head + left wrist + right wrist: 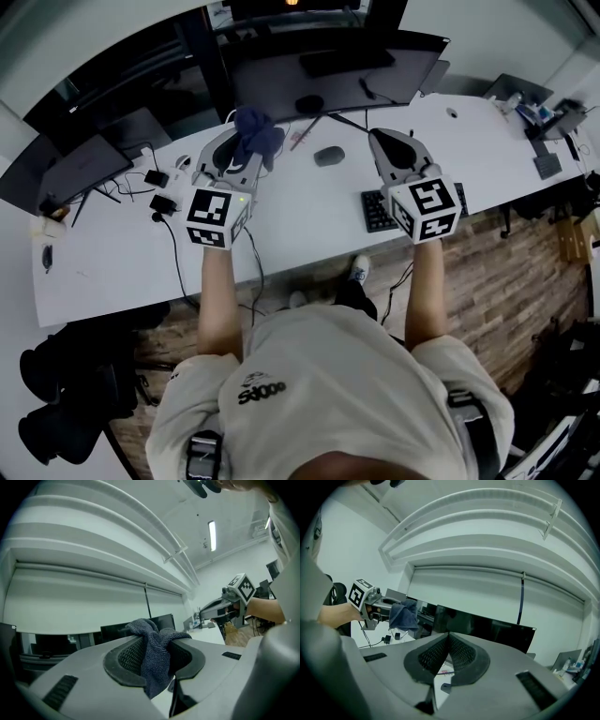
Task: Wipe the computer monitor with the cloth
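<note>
A dark blue-grey cloth [257,133] [157,654] is pinched in my left gripper [242,148] [157,648], which is shut on it and held above the white desk [122,253], in front of the black computer monitor [328,70] [483,627]. The cloth bunches above the jaws and hangs down below them. My right gripper [392,150] [447,653] is shut with nothing between its pads, level with the left one and to its right. In the right gripper view the left gripper with the cloth [404,613] shows at the left.
On the desk lie a grey mouse [329,156], a black keyboard [377,211] under my right gripper, cables and chargers [161,202] at the left, and a laptop [70,173] at the far left. A second dark screen [112,80] stands at the back left.
</note>
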{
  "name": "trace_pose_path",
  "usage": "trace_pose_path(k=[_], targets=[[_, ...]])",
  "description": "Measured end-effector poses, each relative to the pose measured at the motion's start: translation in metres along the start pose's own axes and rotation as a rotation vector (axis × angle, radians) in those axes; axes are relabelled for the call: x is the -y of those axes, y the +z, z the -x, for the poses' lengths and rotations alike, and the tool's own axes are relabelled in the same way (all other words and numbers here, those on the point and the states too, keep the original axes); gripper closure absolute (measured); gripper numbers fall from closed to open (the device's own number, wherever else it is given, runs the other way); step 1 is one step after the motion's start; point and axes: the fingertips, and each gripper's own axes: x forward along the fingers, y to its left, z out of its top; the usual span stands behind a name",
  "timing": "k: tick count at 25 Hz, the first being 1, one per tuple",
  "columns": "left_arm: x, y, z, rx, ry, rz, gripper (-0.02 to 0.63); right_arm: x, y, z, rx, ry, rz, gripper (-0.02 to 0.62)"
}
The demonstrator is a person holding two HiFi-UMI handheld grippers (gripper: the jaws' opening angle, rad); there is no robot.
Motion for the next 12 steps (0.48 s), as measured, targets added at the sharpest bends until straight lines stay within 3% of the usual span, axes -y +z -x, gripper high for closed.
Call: trace_pose_path(k=[12], targets=[[-0.002,0.001,0.015,-0.018,0.004,-0.044,0.488,-0.025,0.008,-0.004,0.007,0.023,0.003,0.601]])
